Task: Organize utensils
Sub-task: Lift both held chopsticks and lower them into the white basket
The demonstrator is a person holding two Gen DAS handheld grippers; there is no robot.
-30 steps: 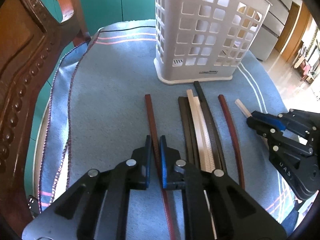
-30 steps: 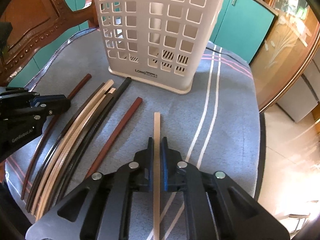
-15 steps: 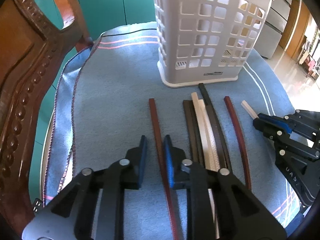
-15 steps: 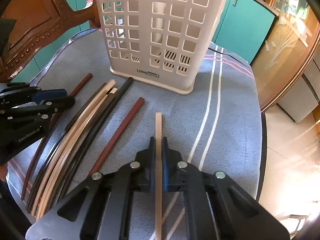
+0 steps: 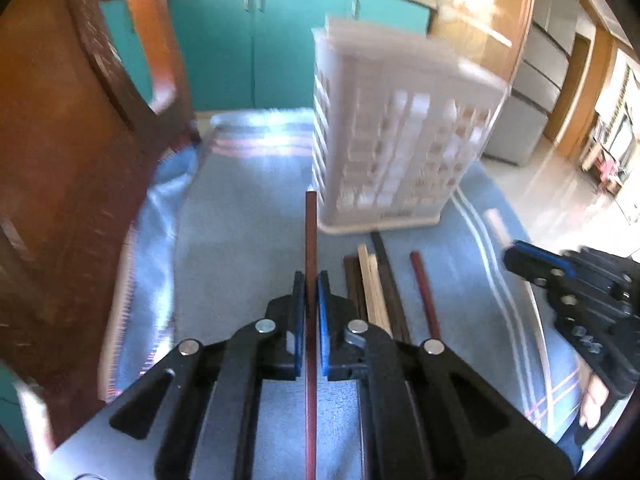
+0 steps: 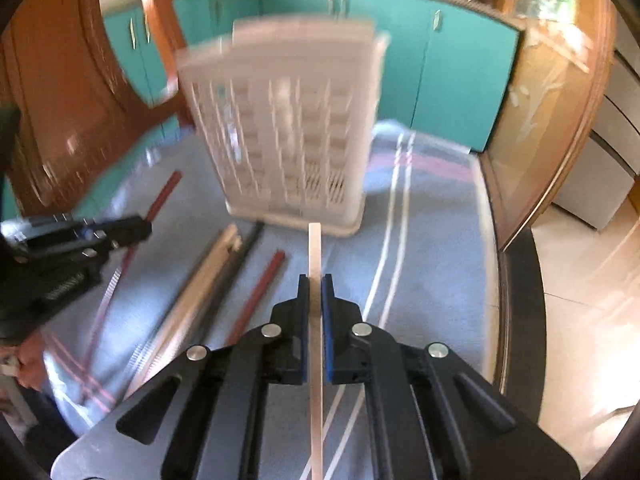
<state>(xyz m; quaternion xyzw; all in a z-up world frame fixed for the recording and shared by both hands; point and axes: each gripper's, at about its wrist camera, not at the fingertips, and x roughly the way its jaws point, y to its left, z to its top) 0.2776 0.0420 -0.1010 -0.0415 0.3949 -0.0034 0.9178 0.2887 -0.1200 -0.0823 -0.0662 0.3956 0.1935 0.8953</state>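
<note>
Gripping one chopstick each: left gripper (image 5: pixel 311 280), right gripper (image 6: pixel 315 284).

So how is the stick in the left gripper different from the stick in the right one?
The left gripper holds a dark reddish-brown chopstick; the right gripper holds a pale cream chopstick. The reddish-brown chopstick came from the left of the bundle, the cream chopstick from its right. Both are slim, straight, clamped and pointing toward the white basket.
</note>
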